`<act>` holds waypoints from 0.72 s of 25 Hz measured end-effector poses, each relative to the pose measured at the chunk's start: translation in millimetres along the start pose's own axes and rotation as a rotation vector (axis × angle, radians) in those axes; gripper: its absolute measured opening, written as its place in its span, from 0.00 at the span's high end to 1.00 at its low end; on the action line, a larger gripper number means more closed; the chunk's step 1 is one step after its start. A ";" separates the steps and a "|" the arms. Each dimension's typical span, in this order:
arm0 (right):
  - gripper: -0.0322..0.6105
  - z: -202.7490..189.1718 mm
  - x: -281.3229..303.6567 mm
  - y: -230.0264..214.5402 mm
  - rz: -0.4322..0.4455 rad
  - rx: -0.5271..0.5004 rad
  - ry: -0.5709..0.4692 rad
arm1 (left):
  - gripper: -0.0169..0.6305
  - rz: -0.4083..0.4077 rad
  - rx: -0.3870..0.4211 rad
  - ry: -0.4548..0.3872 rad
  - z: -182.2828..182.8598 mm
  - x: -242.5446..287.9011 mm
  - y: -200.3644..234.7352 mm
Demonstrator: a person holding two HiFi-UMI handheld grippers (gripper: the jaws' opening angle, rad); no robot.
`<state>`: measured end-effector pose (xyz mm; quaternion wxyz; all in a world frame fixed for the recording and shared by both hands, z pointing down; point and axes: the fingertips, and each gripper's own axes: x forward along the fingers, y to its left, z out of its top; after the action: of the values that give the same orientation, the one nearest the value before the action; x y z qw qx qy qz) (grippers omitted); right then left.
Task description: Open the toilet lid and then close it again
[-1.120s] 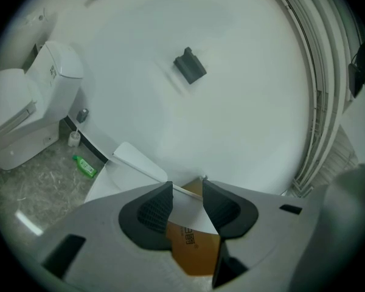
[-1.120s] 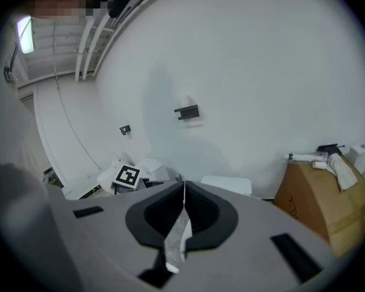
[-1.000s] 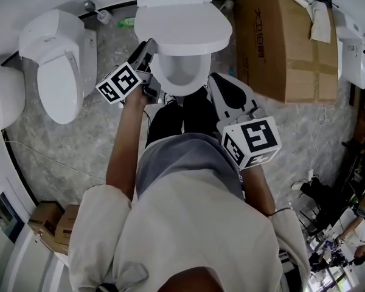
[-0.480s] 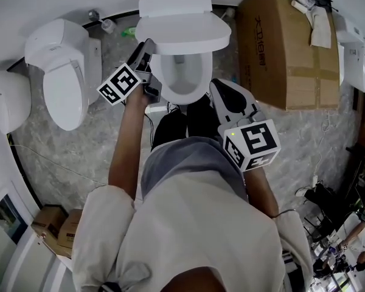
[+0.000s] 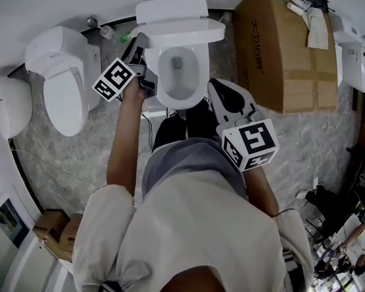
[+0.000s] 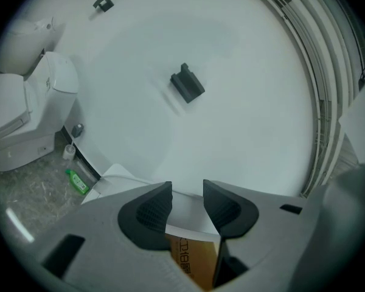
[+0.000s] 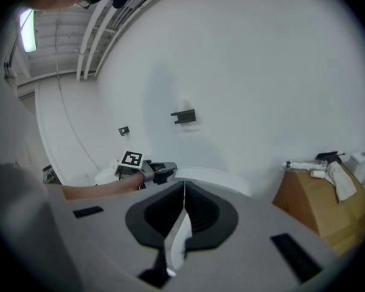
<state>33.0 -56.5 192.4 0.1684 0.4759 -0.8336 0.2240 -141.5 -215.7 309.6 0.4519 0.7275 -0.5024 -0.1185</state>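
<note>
The white toilet stands at the top middle of the head view, its bowl (image 5: 177,72) uncovered. Its lid (image 5: 179,30) is raised almost upright against the tank (image 5: 170,8). My left gripper (image 5: 140,41) is at the lid's left edge. In the left gripper view the white lid edge (image 6: 188,215) fills the gap between the jaws of that gripper (image 6: 187,190), which is shut on it. My right gripper (image 5: 215,86) hangs to the right of the bowl, shut and holding nothing. In the right gripper view its pads meet (image 7: 184,190), and the lid (image 7: 222,178) shows beyond.
A second white toilet (image 5: 64,84) stands to the left, with another white fixture (image 5: 6,105) beyond it. A large cardboard box (image 5: 286,47) sits right of the toilet. A green bottle (image 6: 77,181) lies by the wall. Small boxes (image 5: 55,230) sit at the lower left.
The lid has swung up from a steep tilt to almost upright. My left gripper rose and moved toward the wall with it. The right gripper has hardly shifted.
</note>
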 end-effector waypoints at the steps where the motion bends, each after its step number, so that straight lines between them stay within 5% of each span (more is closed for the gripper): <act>1: 0.93 0.8 0.0 -1.9 -0.001 0.001 -0.002 | 0.75 0.001 0.000 -0.006 2.5 2.7 -1.0; 18: 0.93 19.6 10.7 -25.5 0.000 0.026 -0.012 | 0.75 0.010 0.017 -0.082 52.0 48.7 -11.3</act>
<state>48.6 -86.0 186.6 0.1572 0.4795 -0.8316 0.2319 -144.3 -283.6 285.4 0.4255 0.7232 -0.5252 -0.1418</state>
